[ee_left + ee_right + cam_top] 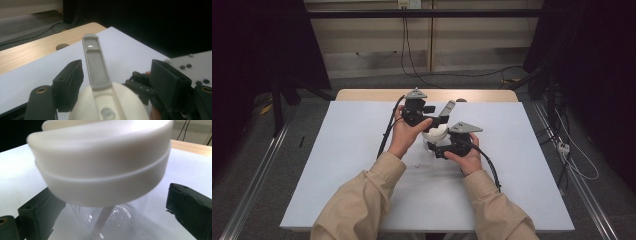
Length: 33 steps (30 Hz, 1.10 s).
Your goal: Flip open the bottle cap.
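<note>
Left claw [115, 82] astride unlabelled lid [110, 105]

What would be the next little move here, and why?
Probably closing the left gripper on the grey handle: its jaws stand open on either side of it, above the white lid. The right gripper brackets the clear container below, seemingly to steady it.

White mat [337, 165] open left, right; dispenser [435, 134] blocks centre between grippers.
</note>
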Each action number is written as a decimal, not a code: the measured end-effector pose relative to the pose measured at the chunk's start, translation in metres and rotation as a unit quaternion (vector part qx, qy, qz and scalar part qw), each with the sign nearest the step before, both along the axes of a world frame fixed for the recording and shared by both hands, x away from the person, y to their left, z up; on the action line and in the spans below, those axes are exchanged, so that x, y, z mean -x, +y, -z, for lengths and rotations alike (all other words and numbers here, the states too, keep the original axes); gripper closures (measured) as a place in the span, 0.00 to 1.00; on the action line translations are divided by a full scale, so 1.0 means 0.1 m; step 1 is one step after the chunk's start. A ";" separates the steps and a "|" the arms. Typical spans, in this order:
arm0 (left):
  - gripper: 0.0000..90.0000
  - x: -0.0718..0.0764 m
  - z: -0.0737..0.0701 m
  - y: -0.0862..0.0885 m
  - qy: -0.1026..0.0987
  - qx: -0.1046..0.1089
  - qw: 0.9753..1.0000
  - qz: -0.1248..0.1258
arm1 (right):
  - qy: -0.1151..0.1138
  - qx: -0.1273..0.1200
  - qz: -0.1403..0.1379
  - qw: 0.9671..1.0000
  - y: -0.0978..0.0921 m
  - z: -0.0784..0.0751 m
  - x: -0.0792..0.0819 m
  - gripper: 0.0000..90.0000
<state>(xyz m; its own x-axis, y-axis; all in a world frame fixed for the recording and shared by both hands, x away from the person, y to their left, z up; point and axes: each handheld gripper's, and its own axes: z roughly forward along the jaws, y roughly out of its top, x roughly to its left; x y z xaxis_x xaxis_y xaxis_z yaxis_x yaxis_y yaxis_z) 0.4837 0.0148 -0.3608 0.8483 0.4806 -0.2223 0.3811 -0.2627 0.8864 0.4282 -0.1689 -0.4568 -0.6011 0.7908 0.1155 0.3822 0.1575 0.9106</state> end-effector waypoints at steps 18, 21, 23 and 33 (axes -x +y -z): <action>0.12 0.30 0.10 0.48 -0.015 -0.010 1.000 0.001 | -0.002 0.011 -0.013 1.000 -0.26 -0.06 0.32 0.04; 0.11 0.35 0.14 0.59 -0.014 -0.011 1.000 -0.002 | -0.005 0.013 -0.015 1.000 -0.30 -0.09 0.41 0.04; 0.11 0.37 0.17 0.66 -0.015 -0.018 1.000 -0.006 | -0.007 0.014 -0.017 1.000 -0.33 -0.11 0.47 0.04; 0.09 0.52 0.40 1.02 0.002 -0.033 0.999 -0.019 | -0.004 0.022 -0.021 1.000 -0.45 -0.12 0.68 0.06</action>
<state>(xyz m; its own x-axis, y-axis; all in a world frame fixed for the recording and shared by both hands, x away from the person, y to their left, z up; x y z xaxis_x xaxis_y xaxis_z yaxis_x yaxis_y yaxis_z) 0.4314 0.1169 -0.4010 0.8278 0.5268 -0.1929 0.3963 -0.3056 0.8658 0.3604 -0.2138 -0.4452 -0.6346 0.7691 0.0764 0.3664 0.2124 0.9059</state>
